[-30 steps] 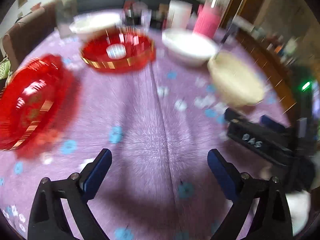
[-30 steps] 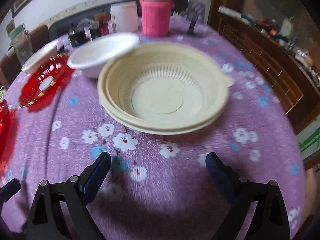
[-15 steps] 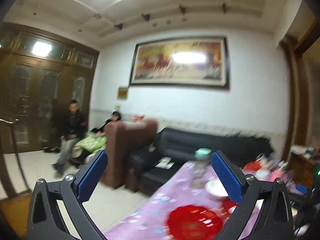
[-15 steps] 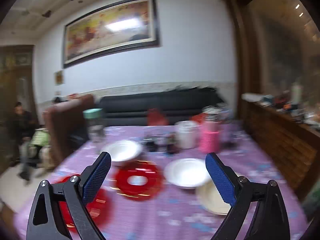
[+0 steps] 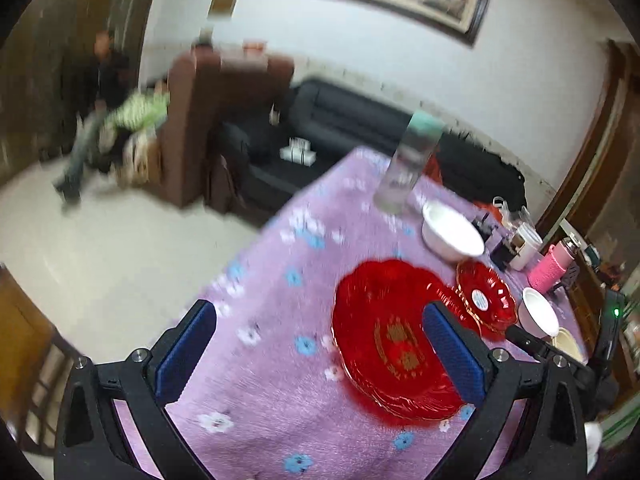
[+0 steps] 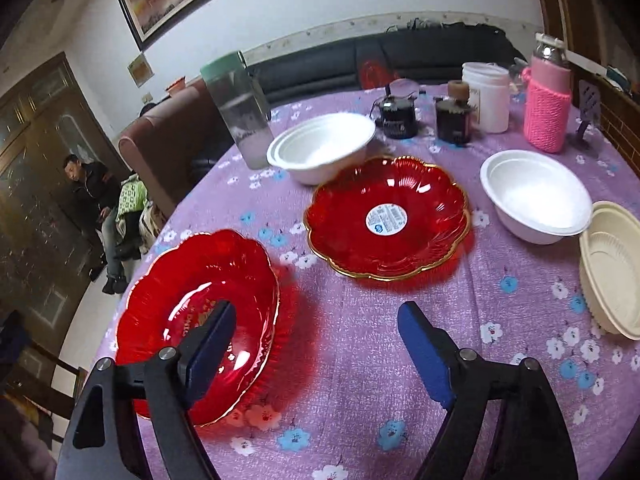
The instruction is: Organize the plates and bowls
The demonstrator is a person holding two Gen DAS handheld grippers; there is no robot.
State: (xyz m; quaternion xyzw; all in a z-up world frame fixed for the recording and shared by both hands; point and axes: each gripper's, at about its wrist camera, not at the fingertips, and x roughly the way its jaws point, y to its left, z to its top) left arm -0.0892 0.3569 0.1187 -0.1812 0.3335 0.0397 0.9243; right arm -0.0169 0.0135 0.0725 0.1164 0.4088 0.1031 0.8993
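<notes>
Plates and bowls lie spread on a purple flowered cloth (image 6: 352, 312), none of them held. The right gripper (image 6: 316, 340) hovers with its jaws parted and nothing between them; they have just been closing a little. Its left finger (image 6: 212, 344) hangs over the near red plate (image 6: 168, 292), which lies to the gripper's left. Ahead of the gripper sits a second red plate (image 6: 420, 208) with a gold rim and a round sticker. Beyond that plate stands a white bowl (image 6: 324, 148), and ahead to the right a second white bowl (image 6: 536, 196) touches a cream bowl (image 6: 612, 264) at the far right. The left gripper (image 5: 320, 352) is spread wide and empty above the cloth, the near red plate (image 5: 384, 340) by its right finger (image 5: 452, 348). That view is blurred.
</notes>
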